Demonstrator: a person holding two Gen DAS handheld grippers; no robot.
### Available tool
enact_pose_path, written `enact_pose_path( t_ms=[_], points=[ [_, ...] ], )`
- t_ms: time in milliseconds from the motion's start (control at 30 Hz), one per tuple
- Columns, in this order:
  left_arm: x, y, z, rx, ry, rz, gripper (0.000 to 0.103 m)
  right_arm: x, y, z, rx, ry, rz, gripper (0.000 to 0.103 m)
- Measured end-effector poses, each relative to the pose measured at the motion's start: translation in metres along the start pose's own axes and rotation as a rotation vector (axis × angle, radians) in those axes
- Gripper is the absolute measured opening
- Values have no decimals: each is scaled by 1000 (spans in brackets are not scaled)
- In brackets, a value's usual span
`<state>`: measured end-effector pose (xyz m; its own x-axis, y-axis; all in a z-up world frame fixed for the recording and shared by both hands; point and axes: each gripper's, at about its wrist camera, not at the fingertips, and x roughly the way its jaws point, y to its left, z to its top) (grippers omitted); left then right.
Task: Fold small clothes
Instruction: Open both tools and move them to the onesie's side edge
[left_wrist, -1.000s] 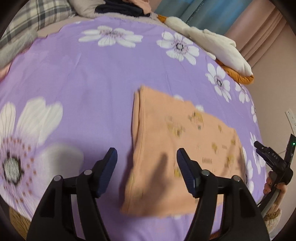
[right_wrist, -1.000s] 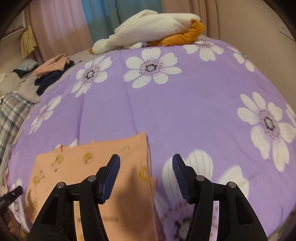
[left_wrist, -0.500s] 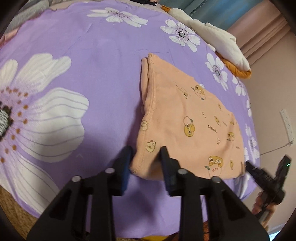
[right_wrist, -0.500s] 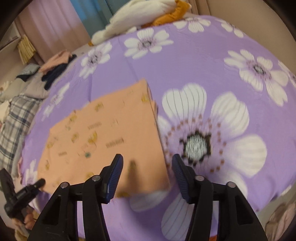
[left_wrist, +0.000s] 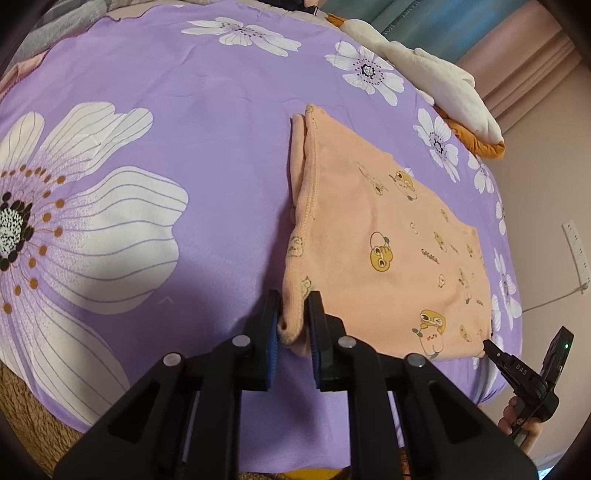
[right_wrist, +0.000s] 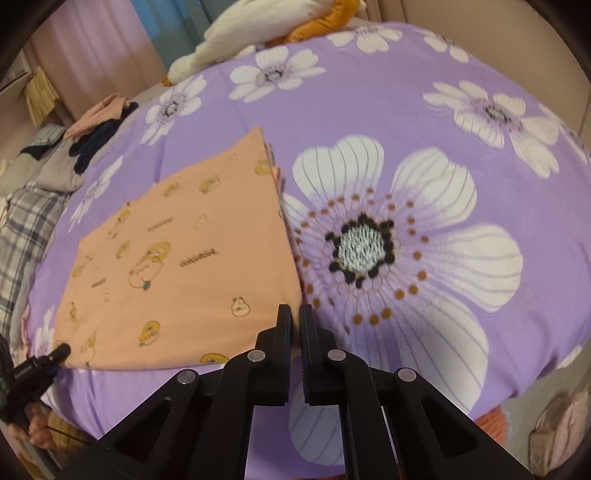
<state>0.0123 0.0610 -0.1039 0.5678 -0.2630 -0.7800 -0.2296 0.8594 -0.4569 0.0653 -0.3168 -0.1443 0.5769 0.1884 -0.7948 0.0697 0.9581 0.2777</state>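
A small peach garment (left_wrist: 388, 229) printed with yellow cartoon figures lies flat, folded, on the purple flowered bedspread (left_wrist: 166, 103). My left gripper (left_wrist: 293, 299) is at its near left corner; the jaws are closing, and the pads pinch the hemmed edge bunched between them. In the right wrist view the same garment (right_wrist: 177, 258) spreads to the left, and my right gripper (right_wrist: 294, 310) is shut at its near right corner, which goes in under the tips. Each gripper shows in the other's view: the right gripper (left_wrist: 489, 345) and the left gripper (right_wrist: 62, 349), both at the garment's near edge.
A white and orange plush heap (left_wrist: 424, 70) lies at the bed's far side. Other clothes (right_wrist: 99, 122) and a plaid cloth (right_wrist: 26, 221) lie far left in the right wrist view. The bed's near edge drops off just below both grippers. A wall socket (left_wrist: 574, 243) is at right.
Both grippers came down to the garment's near corners and closed, the left on the left corner, the right on the right corner. The garment itself lies where it was.
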Motion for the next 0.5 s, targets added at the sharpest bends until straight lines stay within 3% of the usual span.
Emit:
enact_pose_path(
  t_ms=[200, 267, 333, 433, 500],
  points=[
    [-8, -6, 1, 45, -21, 34, 17, -10, -7, -2, 79, -7, 11, 9],
    [-13, -8, 2, 52, -35, 39, 23, -20, -10, -6, 96, -32, 6, 22],
    [-15, -9, 3, 57, -42, 41, 34, -26, -13, -13, 118, -40, 22, 57],
    [-17, -17, 3, 88, -50, 60, 47, -20, -14, -29, 125, -8, 159, 60],
    [-18, -23, 1, 114, -57, 84, 50, -13, -14, -34, 144, 8, 193, 60]
  ],
)
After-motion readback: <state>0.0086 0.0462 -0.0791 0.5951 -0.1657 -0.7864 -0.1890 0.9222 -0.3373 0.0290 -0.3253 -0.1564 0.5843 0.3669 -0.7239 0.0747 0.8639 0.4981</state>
